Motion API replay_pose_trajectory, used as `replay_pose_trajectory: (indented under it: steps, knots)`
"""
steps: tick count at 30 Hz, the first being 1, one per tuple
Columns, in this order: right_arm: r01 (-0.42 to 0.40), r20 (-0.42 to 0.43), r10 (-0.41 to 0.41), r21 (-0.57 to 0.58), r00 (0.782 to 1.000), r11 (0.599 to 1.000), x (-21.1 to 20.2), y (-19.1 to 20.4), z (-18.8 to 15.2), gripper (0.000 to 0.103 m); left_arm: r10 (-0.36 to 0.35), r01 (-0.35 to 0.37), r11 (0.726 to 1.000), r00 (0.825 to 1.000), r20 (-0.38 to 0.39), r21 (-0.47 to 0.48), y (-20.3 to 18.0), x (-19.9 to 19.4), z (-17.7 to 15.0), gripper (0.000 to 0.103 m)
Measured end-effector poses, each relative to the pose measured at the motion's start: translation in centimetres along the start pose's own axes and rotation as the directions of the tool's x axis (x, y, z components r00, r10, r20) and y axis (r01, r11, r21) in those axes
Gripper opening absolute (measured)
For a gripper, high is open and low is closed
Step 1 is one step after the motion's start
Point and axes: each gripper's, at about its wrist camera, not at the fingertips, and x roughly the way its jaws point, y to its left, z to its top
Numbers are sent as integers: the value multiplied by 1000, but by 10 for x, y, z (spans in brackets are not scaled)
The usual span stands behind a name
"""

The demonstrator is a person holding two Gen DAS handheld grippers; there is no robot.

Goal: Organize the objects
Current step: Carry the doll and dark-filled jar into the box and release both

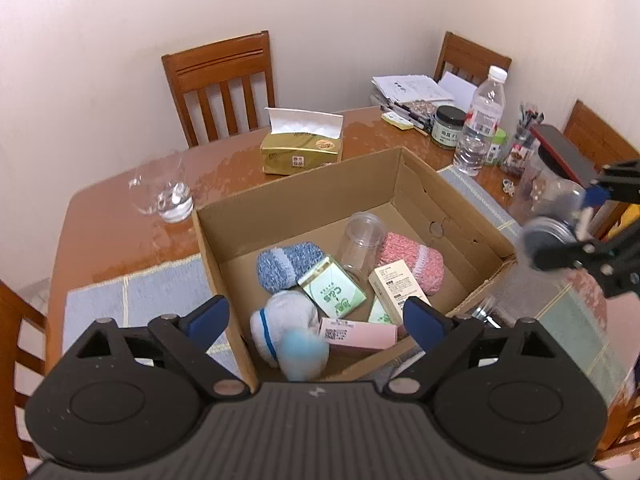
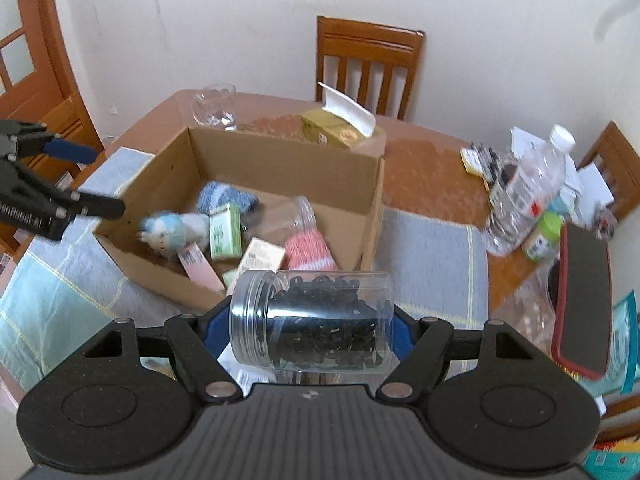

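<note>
An open cardboard box stands on the table. It holds a blue sock roll, a pink sock roll, an empty clear jar, green, cream and pink small boxes, and a white and blue doll. My left gripper is open and empty above the box's near edge. My right gripper is shut on a clear jar of black pieces, held sideways in front of the box; it shows blurred in the left wrist view.
A gold tissue box, a wine glass, a water bottle, jars, pens and papers stand on the wooden table. Blue and green placemats lie under the box. A red-rimmed black container is at right. Chairs surround the table.
</note>
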Motion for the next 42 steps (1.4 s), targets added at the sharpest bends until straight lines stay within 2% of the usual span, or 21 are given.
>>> replay_pose_trajectory:
  steps: [3, 8, 13, 16, 22, 26, 29, 31, 33, 35, 42]
  knots:
    - [-16, 9, 17, -30, 1000, 999, 6, 7, 15, 79, -11, 11, 999, 1000, -1, -36, 8, -3, -8, 96]
    - [-56, 16, 58, -99, 998, 993, 21, 26, 41, 79, 27, -26, 997, 1000, 5, -78, 20, -12, -22, 99]
    - [-103, 9, 106, -160, 994, 982, 42, 49, 70, 79, 27, -27, 990, 1000, 1, -138, 32, -16, -36, 99]
    - [-126, 2, 129, -191, 992, 973, 58, 64, 87, 79, 89, -90, 984, 996, -12, -155, 38, -16, -44, 99]
    - [-162, -9, 164, -236, 986, 958, 91, 91, 118, 79, 122, -123, 971, 992, -21, -205, 58, -18, -59, 99]
    - [-158, -20, 158, -275, 987, 949, 111, 109, 135, 79, 190, -191, 958, 981, -26, -215, 69, -19, -66, 99]
    - [-162, -20, 164, -297, 986, 941, 121, 121, 144, 79, 192, -195, 952, 981, -35, -234, 77, -19, -70, 99]
    - [-155, -20, 156, -296, 988, 942, 129, 125, 149, 83, 182, -186, 951, 983, -39, -246, 80, -18, -73, 99]
    - [-136, -23, 135, -291, 991, 947, 134, 127, 150, 94, 181, -186, 952, 983, -43, -243, 81, -17, -74, 99]
    - [-135, -12, 138, -285, 990, 949, 132, 125, 148, 100, 188, -193, 954, 981, -44, -229, 80, -16, -73, 99]
    - [-118, -14, 119, -251, 993, 961, 123, 110, 138, 103, 166, -171, 961, 985, -41, -219, 70, -15, -68, 100]
